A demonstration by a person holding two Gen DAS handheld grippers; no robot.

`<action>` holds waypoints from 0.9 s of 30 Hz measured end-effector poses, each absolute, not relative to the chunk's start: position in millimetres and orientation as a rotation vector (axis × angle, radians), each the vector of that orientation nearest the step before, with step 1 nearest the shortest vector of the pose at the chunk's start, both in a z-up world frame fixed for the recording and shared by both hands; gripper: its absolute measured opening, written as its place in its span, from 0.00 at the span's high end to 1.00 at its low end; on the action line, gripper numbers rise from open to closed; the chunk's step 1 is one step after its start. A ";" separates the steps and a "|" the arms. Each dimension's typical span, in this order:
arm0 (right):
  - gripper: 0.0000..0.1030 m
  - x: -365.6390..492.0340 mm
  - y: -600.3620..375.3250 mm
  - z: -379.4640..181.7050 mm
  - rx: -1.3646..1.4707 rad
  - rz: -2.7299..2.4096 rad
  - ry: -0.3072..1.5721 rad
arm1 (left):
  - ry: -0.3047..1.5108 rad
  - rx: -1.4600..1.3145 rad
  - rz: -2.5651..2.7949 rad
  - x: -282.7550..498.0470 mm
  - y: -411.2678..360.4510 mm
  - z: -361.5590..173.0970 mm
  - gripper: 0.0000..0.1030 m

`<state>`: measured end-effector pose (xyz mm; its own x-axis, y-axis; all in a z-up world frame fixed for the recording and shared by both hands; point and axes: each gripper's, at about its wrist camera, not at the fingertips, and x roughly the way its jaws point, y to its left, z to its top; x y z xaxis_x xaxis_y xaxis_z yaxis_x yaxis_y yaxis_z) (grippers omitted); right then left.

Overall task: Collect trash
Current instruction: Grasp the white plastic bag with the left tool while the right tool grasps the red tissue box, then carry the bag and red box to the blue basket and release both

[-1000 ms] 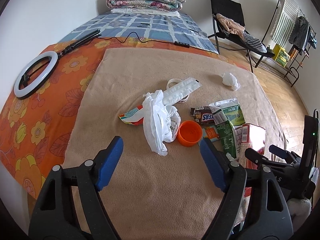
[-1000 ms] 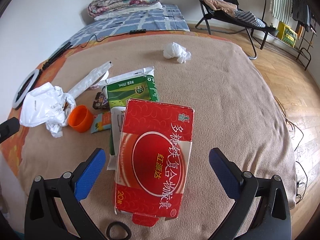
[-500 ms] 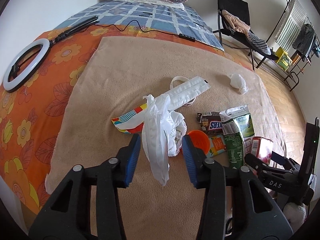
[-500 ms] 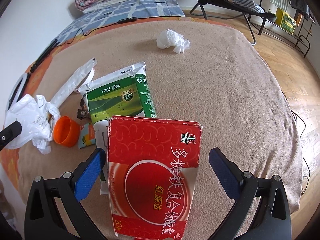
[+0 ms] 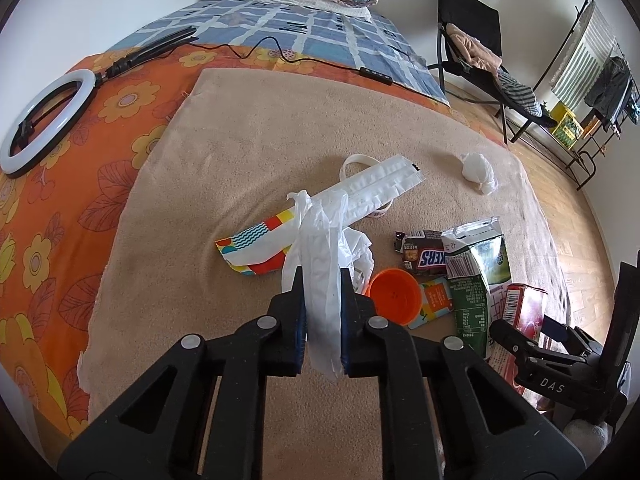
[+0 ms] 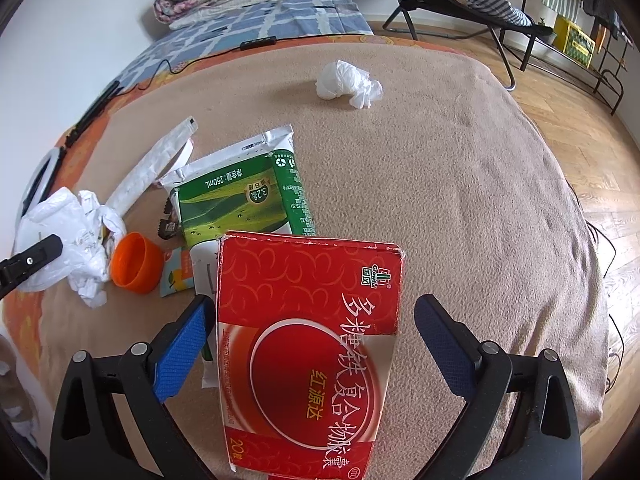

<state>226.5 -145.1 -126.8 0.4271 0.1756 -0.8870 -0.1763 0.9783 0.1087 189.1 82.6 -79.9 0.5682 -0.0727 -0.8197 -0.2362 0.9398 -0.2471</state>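
My left claw (image 5: 323, 312) has just been closing and now pinches the white plastic bag (image 5: 320, 248), which lies on the tan blanket (image 5: 248, 168) beside the orange cup (image 5: 394, 294). It looks light, limp and slippery, so I grip the bunched neck. My right claw (image 6: 316, 344) stands wide around the stiff red box (image 6: 308, 344).

A red printed cardboard box (image 6: 308, 344) runs past the lower edge, hiding part of a green-and-white milk carton (image 6: 244, 196).

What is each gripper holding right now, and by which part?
Left gripper has just closed on the plastic bag's near end. Right gripper is open around the red box, holding nothing.
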 end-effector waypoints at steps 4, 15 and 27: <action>0.16 225.6 -143.8 -128.0 -0.003 0.233 1.110 | 0.951 -0.337 0.095 188.4 79.7 -75.6 0.92; 0.17 220.5 -159.4 -108.8 0.059 0.229 1.030 | 0.857 -0.342 0.096 175.2 82.1 -44.0 0.93; 0.18 211.1 -167.5 -64.6 0.081 0.235 0.873 | 0.784 -0.314 0.079 144.6 78.9 -10.7 0.93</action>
